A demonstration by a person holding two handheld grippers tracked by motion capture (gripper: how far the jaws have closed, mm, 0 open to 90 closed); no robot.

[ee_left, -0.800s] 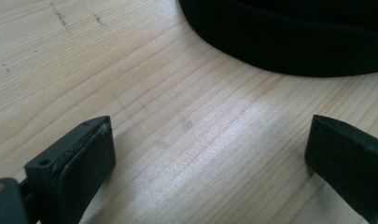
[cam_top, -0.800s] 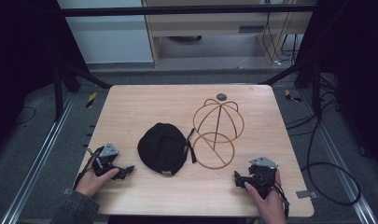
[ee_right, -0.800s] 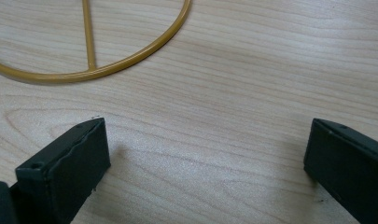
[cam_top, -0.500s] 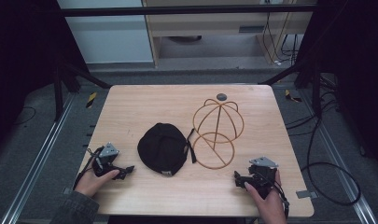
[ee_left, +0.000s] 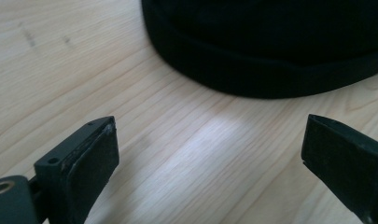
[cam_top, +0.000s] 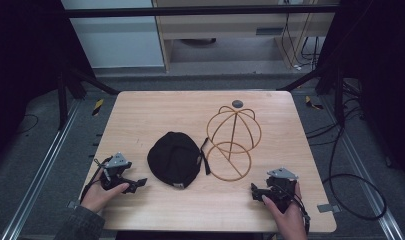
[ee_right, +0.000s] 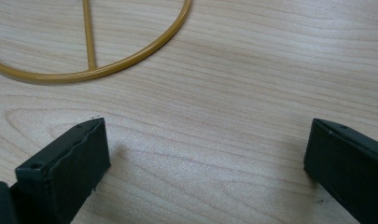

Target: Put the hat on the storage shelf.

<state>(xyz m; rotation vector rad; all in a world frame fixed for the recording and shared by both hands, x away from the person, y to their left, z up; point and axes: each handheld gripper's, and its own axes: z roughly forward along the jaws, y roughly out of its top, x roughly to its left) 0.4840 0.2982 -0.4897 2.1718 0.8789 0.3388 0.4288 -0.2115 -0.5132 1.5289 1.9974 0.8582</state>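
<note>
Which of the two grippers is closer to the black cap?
Left. The left gripper sits just left of the black cap, fingers apart; the right gripper lies farther off, below the wire stand.

A lab: bare wooden table (cam_top: 140, 115) inside a black metal frame (cam_top: 200, 10) (cables (cam_top: 350, 175) on the floor).

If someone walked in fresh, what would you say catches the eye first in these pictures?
Probably the black cap lying in the middle of the wooden table, with the golden wire hat stand just to its right. Next, the left gripper and right gripper at the near edge, each in a hand, jaws open and empty.
</note>
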